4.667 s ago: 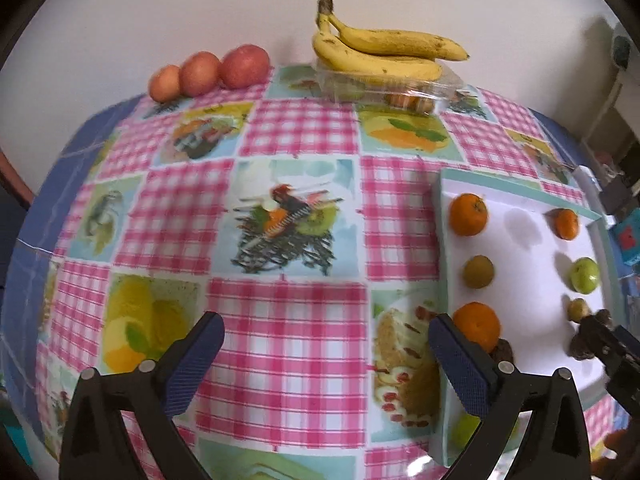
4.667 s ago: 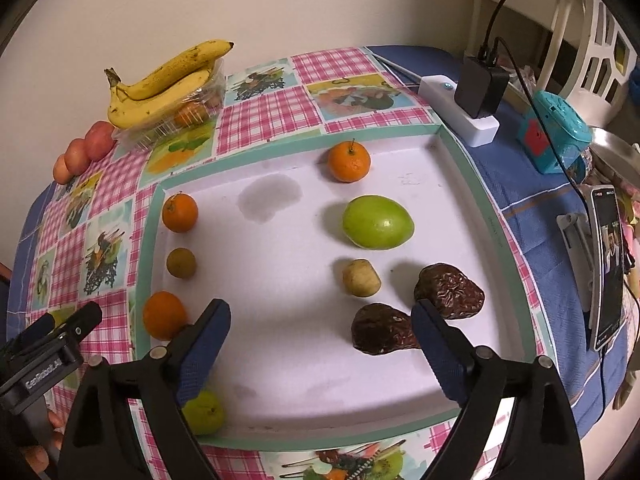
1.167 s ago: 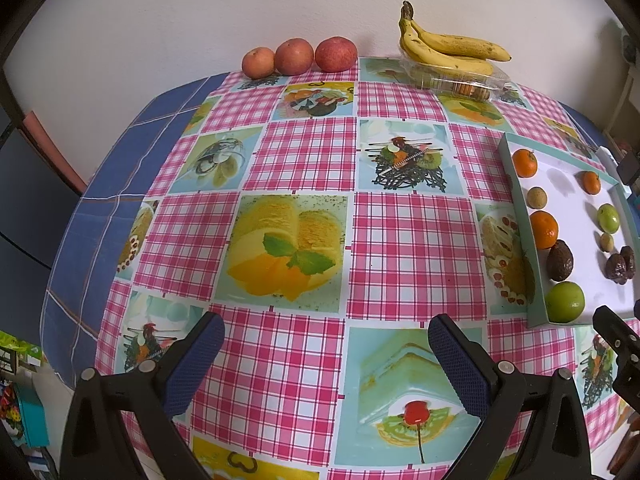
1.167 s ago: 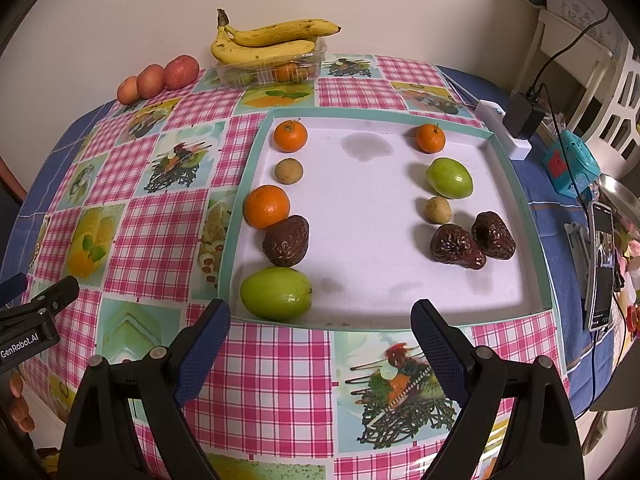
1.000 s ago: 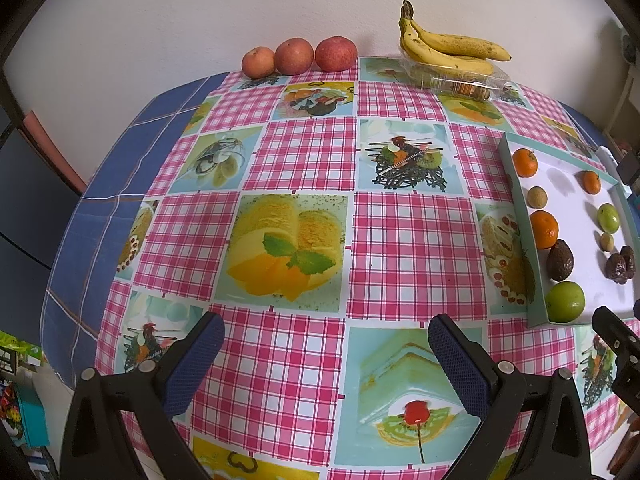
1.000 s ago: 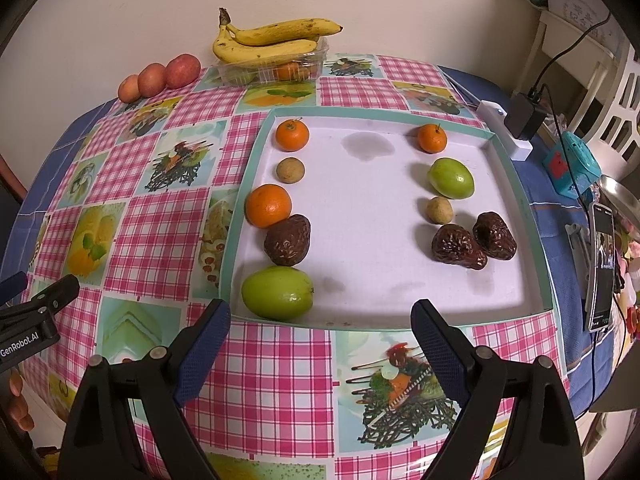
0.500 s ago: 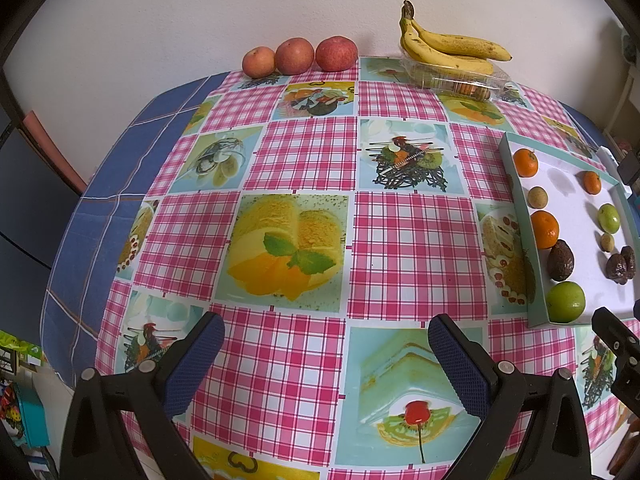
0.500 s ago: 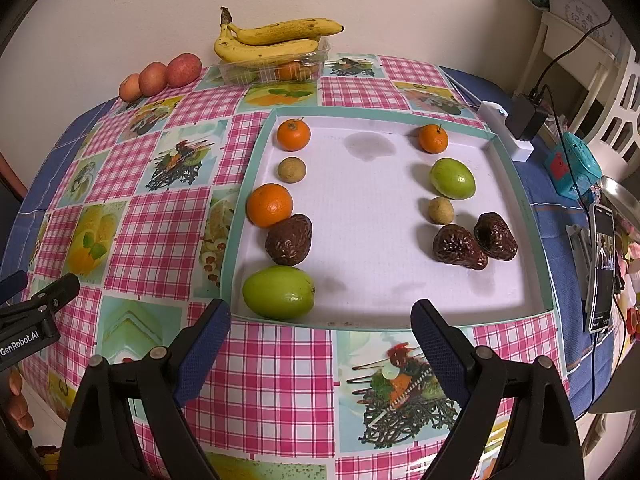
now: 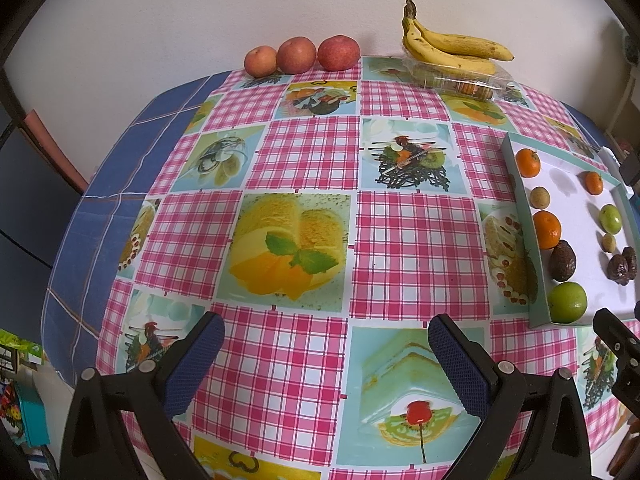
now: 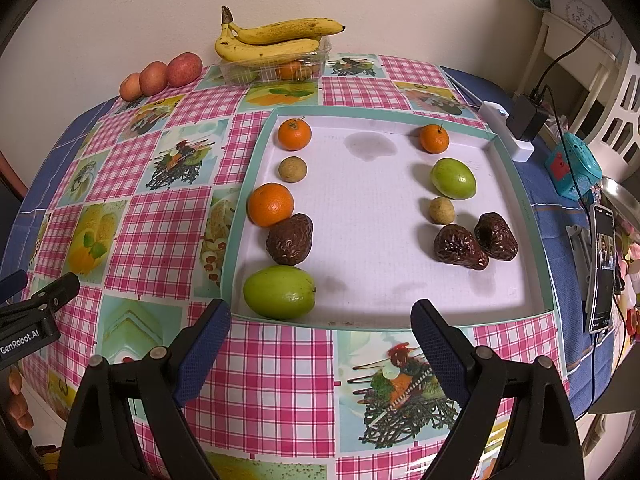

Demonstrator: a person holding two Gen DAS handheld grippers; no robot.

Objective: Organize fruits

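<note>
Nearest the cameras, the right tool hung with its jaws spread wide and nothing between them, over the bench's front edge just short of the tray. The left tool was likewise wide and empty, over the checked cloth well left of the tray.

The white tray with a teal rim lay on the right half of the bench. Along its left wall, from the front: a green fruit in the front-left corner, a wrinkled dark fruit touching a large orange, a small tan fruit, and a smaller orange in the far-left corner. Toward the right wall: two dark fruits pressed together, a little tan fruit, a second green fruit, and a small orange near the far-right corner.

At the bench's far edge against the wall stood a clear punnet with bananas across its top, and left of it three reddish fruits in a row, touching.
</note>
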